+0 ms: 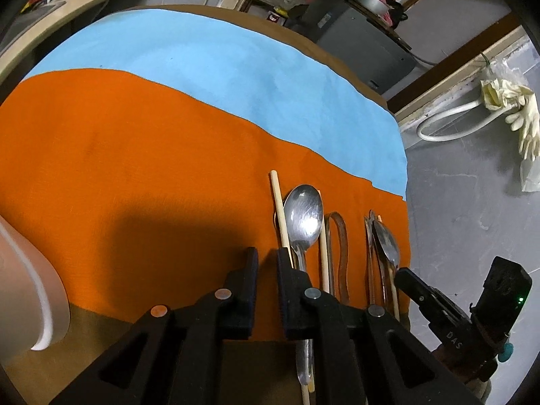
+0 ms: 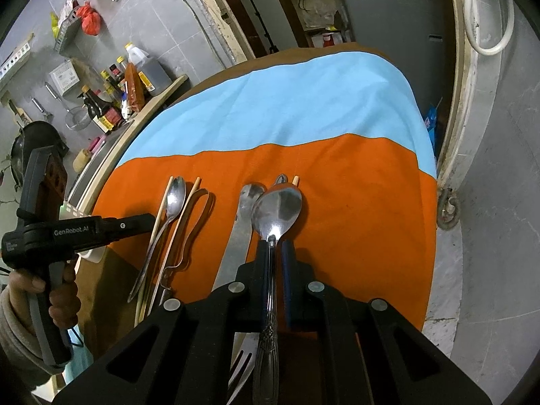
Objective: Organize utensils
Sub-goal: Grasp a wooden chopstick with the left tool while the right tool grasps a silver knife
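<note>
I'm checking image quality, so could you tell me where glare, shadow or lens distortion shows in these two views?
Left wrist: a dark shadow on the orange cloth, glare on the spoon. Right wrist: glare on the held spoon; fisheye bends the table edge in both.

We're looking into a home kitchen, a lived-in and rather worn one. Sauce bottles point(image 2: 101, 108) and a big oil jug point(image 2: 143, 64) are crowding a wooden shelf point(image 2: 158, 96) along a grey tiled wall point(image 2: 162, 23), with a strainer point(image 2: 76, 118) and ladle hanging beside them. A dark wok point(image 2: 32, 141) is sitting at the left edge. Rubber gloves point(image 1: 516, 114) are dangling by a white hose point(image 1: 445, 125), and a grey appliance point(image 1: 357, 44) is standing behind the cloth-covered table point(image 1: 287, 37).
</note>
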The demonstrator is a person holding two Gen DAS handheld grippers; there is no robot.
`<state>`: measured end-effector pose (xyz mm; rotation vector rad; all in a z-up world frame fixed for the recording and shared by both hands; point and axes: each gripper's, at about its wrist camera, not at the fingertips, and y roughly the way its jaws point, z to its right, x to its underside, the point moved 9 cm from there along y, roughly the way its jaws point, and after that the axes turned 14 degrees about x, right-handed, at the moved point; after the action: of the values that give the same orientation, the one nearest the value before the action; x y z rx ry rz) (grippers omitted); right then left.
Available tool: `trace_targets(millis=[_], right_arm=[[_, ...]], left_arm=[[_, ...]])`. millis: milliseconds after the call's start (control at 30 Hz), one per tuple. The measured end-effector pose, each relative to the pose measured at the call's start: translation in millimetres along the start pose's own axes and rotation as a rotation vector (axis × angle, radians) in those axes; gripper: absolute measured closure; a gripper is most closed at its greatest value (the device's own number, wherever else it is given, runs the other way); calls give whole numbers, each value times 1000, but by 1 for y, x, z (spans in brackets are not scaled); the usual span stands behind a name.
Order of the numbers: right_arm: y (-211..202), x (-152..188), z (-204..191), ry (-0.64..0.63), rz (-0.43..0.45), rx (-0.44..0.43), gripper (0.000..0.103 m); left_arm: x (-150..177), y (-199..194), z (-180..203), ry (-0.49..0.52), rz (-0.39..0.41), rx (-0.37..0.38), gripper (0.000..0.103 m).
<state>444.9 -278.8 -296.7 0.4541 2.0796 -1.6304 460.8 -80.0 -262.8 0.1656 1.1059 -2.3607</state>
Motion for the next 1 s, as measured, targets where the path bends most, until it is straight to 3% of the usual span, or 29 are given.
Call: trace_targets(millis=[200,467,533,1000], right_arm=[[1,0,1,7,-1,-9,96],[1,1,0,4,-2,-8,96],[1,1,-1,0,-6,-13,96],[22,-12,-5,21,-68,-88,96]], left_arm=[[3,-1,2,-4,-1,16,87],[2,7,6,68,-49,-38,89],[2,10,6,65,-69,-20,93],[5,13,-3,-19,-102,58,96]])
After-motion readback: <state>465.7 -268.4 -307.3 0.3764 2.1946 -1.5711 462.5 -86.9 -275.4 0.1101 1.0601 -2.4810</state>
